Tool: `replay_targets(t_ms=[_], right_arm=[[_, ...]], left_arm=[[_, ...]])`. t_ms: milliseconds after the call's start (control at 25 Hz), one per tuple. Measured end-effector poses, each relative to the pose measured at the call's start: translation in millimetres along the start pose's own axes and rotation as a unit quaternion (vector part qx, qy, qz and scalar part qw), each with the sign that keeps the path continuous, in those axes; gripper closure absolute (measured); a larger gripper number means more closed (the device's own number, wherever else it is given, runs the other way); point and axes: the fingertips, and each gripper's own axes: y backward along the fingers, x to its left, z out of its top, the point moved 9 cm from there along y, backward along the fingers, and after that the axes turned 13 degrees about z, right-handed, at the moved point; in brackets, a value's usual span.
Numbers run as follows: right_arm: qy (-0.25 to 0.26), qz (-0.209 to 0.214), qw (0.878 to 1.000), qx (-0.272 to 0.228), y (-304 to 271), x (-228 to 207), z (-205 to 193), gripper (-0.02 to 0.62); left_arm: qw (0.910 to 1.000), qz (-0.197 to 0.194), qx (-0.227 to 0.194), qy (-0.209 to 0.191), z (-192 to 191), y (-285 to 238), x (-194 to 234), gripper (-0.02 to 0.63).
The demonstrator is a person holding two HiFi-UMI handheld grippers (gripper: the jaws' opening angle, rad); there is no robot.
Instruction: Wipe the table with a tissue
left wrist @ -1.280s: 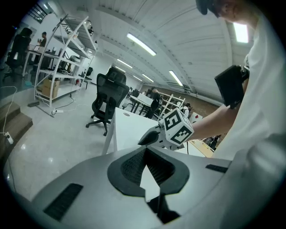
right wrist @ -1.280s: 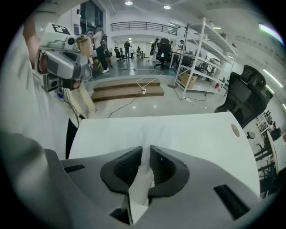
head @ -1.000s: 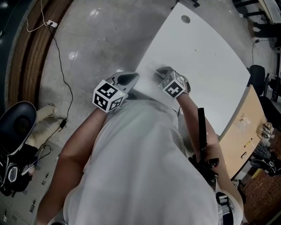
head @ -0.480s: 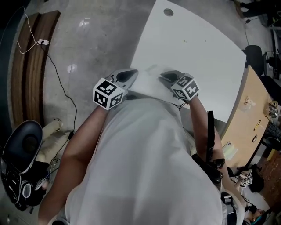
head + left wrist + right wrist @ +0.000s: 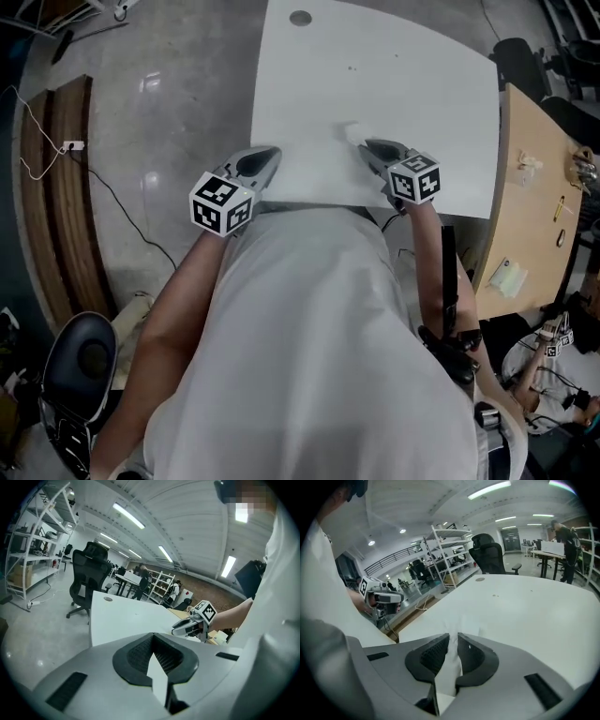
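The white table (image 5: 394, 75) fills the top of the head view. My right gripper (image 5: 372, 146) reaches over its near edge and is shut on a white tissue (image 5: 450, 665). The tissue's crumpled free end (image 5: 349, 131) pokes out past the fingertips, low over the tabletop (image 5: 525, 606). My left gripper (image 5: 266, 156) hovers at the table's near left corner with its jaws together. In the left gripper view a narrow white wedge shows between its pads (image 5: 140, 653); I cannot tell what it is. From there I see the right gripper (image 5: 186, 627) across the table (image 5: 126, 618).
A round cable hole (image 5: 300, 17) sits at the table's far edge. A wooden desk (image 5: 534, 178) adjoins on the right, and black office chairs (image 5: 91, 569) (image 5: 517, 54) stand beyond. A cable (image 5: 103, 187) runs over the concrete floor at the left. Metal shelves (image 5: 28, 541) stand further off.
The right gripper has slid right along the table's near edge and rolled, tissue still in its jaws. The left gripper shifted a little. The head view has swung, showing more of the table.
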Motion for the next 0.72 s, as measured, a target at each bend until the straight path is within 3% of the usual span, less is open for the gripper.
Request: replay_targets(t_ms=[480, 720], right_arm=[[-0.024, -0.082, 0.995, -0.049, 39.7, -15.5, -22.8, 0.535], [0.015, -0.09, 0.995, -0.039, 45.7, -41.9, 3.8, 0.535]], left_arm=[[0.999, -0.036, 0.016, -0.024, 0.7, -17.4, -29.8, 0.601], [0.9995, -0.017, 0.009, -0.024, 16.2, -23.2, -29.6, 0.6]])
